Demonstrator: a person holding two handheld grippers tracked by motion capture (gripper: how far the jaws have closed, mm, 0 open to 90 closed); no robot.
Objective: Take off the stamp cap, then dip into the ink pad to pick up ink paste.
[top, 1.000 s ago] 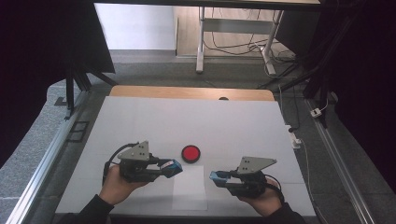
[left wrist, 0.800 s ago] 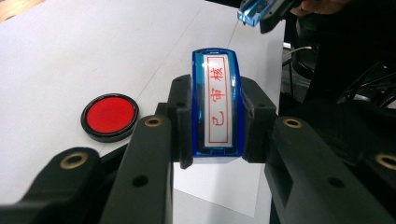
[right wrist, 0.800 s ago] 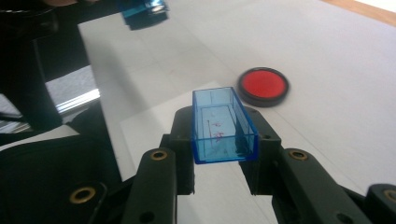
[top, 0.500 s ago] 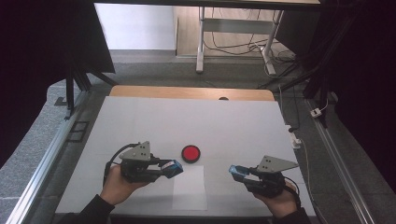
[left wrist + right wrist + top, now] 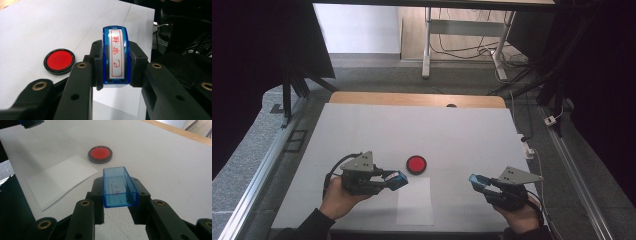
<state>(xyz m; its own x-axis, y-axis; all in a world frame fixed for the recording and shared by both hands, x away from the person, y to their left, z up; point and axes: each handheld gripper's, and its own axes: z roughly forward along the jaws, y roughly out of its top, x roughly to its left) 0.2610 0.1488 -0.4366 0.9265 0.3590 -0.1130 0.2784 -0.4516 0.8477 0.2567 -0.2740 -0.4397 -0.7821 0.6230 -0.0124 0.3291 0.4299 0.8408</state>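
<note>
1. The left gripper (image 5: 401, 178) is clenched on a small blue stamp (image 5: 116, 57), with one black jaw pressing on each long side
2. The stamp sits above the near left part of the white table (image 5: 362, 130), just left of the round red ink pad (image 5: 416, 164)
3. The right gripper (image 5: 476, 181) is clenched on the clear blue cap (image 5: 119, 187), over the near right part of the table
4. The cap is open on top and looks empty, a thin hollow box
5. A white sheet of paper (image 5: 415, 201) lies flat between the two grippers, near the front edge
6. The stamp looks small, light and hard, made of smooth plastic, so it could slip if held loosely
7. I think the long flat sides are the best place to hold it, just as the jaws do now
8. The cap looks thin, so a hard squeeze may bend or crack it; a soft grip on its long walls seems best
9. The paper looks very light and floppy, so it may slide or lift when the stamp presses on it
</note>
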